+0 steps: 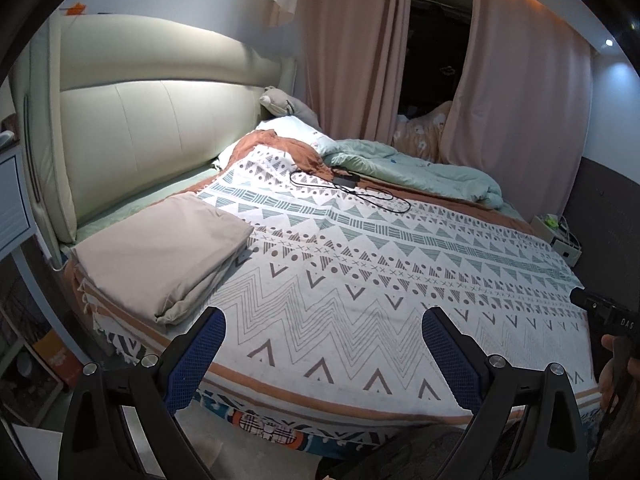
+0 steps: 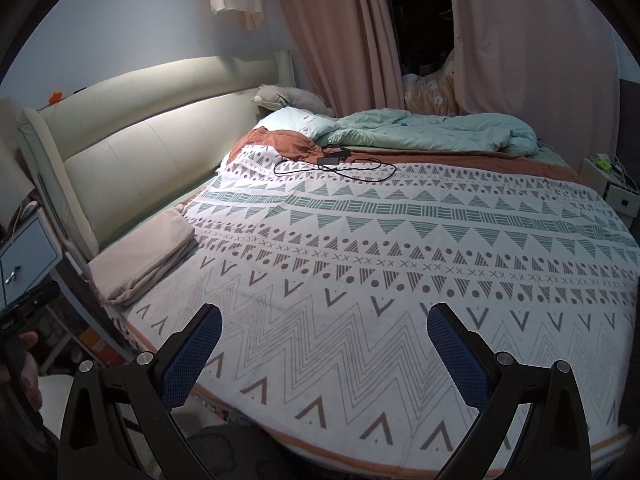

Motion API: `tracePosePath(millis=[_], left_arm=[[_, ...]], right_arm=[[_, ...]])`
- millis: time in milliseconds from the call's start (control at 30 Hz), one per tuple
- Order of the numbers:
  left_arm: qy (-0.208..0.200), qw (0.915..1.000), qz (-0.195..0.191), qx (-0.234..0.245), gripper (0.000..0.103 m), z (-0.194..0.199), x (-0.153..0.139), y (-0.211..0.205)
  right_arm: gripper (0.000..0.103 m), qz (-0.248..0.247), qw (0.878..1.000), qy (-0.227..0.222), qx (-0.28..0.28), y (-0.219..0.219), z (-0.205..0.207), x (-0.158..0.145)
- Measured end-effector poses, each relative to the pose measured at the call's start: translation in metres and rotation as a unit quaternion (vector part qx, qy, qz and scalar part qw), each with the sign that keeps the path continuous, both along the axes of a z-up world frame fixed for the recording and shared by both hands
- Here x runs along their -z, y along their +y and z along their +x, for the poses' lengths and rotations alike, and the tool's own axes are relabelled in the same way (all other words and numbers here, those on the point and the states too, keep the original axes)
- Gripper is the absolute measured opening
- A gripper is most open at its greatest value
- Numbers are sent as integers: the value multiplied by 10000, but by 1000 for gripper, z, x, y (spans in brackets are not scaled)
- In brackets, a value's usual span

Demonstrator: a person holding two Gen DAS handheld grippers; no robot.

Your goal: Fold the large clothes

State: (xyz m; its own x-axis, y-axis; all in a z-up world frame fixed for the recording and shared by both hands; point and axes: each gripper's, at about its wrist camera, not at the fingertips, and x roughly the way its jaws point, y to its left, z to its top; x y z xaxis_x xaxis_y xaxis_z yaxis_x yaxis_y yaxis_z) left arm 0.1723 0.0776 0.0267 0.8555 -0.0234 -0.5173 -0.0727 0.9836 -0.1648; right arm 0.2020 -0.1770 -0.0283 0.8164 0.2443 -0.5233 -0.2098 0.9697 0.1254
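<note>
Left gripper [image 1: 324, 330]: I see its jaws spread, empty.
Right gripper [image 2: 324, 328]: jaws spread, empty.
Folded beige cloth [image 1: 160, 252]: lies on white geometric-patterned blanket [image 1: 380, 280].

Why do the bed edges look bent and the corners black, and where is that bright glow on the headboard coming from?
Both wrist views are fisheye, so the patterned blanket bulges and a black ring frames each picture. Left wrist view: the headboard has a bright band across its top, source unseen; a ceiling spot glares. Right wrist view: the open curtains show darkness beyond.
</note>
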Motion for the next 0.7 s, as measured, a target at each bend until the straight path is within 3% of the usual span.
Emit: tracePosePath(millis=[367,700], left_arm=[[-113,9996,170,218,99,-47,4,-17],[-307,9979,382,418,99,-75,11,-39]], right_arm=[[103,238,9992,-167,257,-27,-72,22],[103,250,9985,-268,406,-40,-108,42]])
